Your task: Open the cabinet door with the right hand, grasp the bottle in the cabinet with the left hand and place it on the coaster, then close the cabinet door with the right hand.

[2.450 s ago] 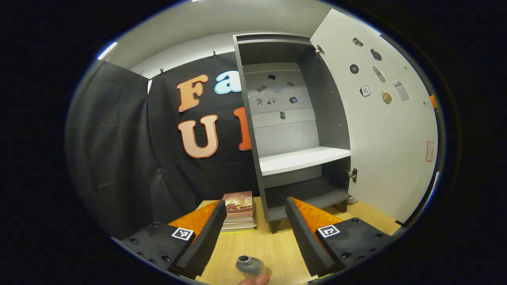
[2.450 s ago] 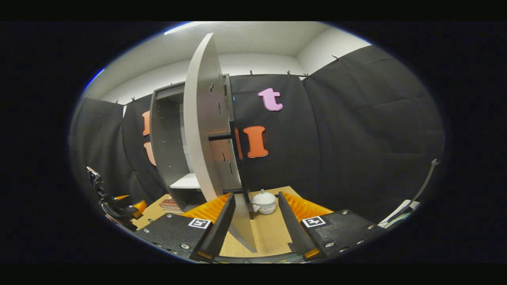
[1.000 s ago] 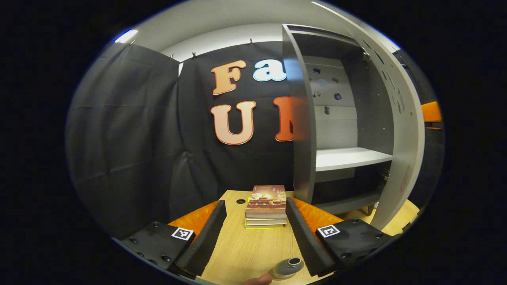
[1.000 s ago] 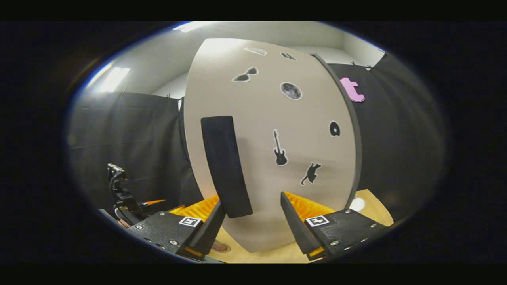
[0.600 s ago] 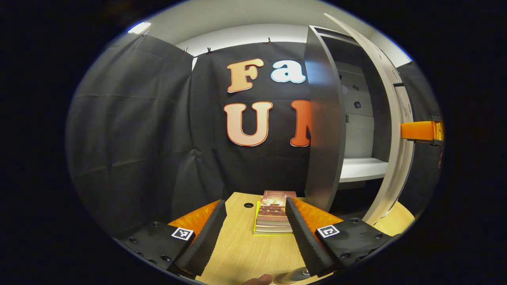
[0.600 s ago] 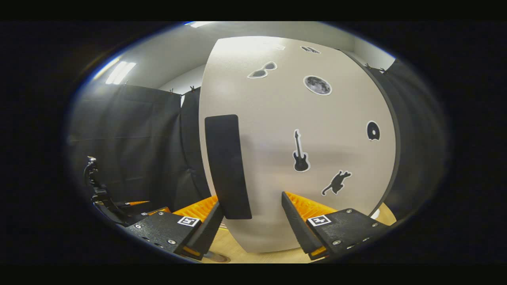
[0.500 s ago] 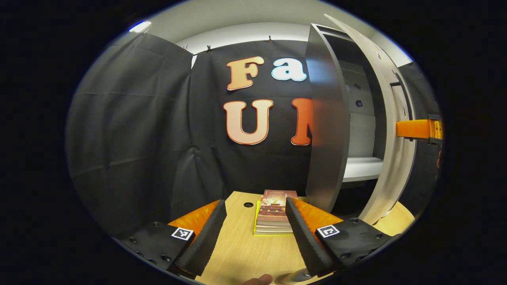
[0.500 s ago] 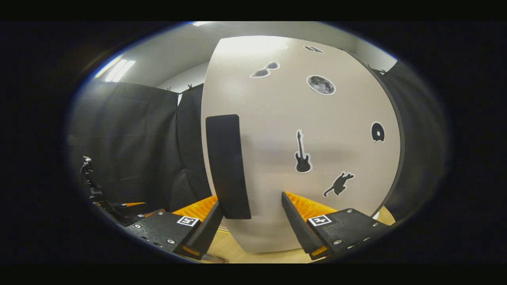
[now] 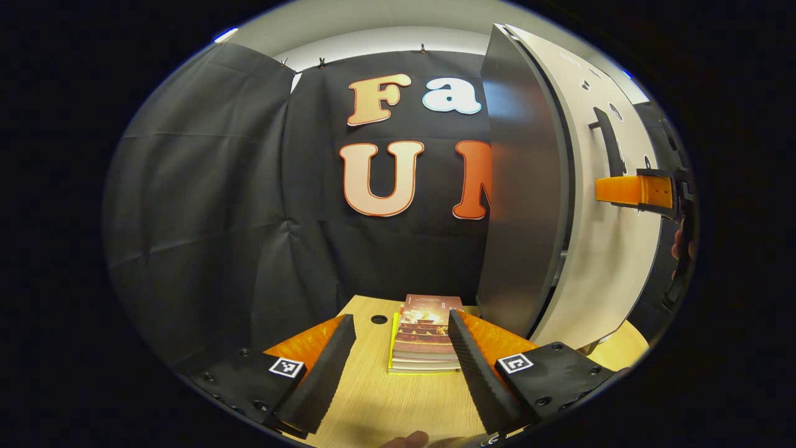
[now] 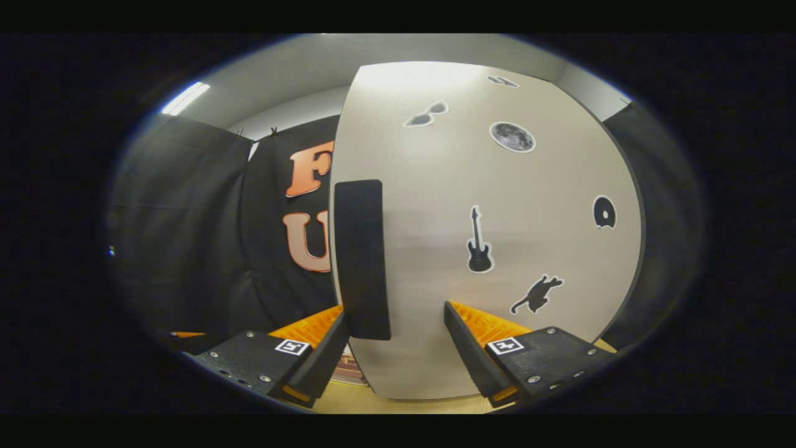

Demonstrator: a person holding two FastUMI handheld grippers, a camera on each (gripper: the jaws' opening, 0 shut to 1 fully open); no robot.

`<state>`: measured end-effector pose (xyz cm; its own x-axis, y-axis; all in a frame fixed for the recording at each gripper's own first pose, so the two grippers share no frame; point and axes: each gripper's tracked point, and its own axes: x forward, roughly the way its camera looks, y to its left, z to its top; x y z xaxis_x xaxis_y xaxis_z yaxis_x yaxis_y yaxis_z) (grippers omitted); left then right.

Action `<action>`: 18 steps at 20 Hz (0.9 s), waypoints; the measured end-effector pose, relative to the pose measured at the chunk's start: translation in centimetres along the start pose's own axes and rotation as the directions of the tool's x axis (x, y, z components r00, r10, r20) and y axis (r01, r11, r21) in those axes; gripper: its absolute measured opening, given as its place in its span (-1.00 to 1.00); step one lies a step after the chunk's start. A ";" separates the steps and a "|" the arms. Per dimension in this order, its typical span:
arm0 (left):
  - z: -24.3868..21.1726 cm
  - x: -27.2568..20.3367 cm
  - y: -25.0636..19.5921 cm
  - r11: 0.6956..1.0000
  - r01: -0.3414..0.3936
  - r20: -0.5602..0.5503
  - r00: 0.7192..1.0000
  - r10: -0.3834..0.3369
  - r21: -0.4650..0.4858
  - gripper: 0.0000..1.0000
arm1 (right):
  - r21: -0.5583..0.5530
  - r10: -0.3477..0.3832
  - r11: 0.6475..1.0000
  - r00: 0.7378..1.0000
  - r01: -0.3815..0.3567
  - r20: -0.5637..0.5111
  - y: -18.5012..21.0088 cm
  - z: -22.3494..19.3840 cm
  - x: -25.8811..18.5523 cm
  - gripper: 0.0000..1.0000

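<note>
Since the frames before, the cabinet door (image 10: pixel 497 236) has swung from wide open to almost flush with the cabinet (image 9: pixel 525 186), so the white shelf and dark interior seen earlier are now hidden behind it. In the left gripper view the door lies nearly against the cabinet's grey side panel, with a thin dark gap left along the edge. The bottle, which showed low between the left fingers earlier, has slid out past the bottom edge of that view; a sliver at the bottom edge may be its top, but I cannot tell, and the coaster cannot be made out.

Right gripper (image 10: pixel 395 348) faces the door's outer face straight on, its fingers spread apart with nothing between them; the black handle (image 10: pixel 362 258) stands just above its left finger, and whether the fingertips touch the door I cannot tell. From the left gripper view its orange finger (image 9: pixel 631 190) reaches the door beside the handle.

Left gripper (image 9: pixel 401 364) hangs over the wooden table (image 9: pixel 385 404) in front of the cabinet, jaws wide apart and empty. A stack of books (image 9: pixel 426 336) lies on the table just left of the cabinet's foot, seen between the left fingers. A fingertip (image 9: pixel 404 440) shows at the bottom edge of that view.
</note>
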<state>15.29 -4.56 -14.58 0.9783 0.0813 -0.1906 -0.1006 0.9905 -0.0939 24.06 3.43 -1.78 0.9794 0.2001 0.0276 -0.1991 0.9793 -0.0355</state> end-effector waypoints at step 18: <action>3.7 -7.3 -3.2 0.998 0.070 0.040 0.997 -0.070 -0.008 0.89 | 0.042 -0.010 0.999 1.000 0.012 -0.028 -0.8 1.7 -9.5 0.82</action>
<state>9.18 -7.91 -9.25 0.9895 0.0164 -0.1439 -0.0331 0.9929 -0.1145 14.89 0.79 -0.30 0.9820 0.1889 -0.0002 -0.1889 0.9820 0.0069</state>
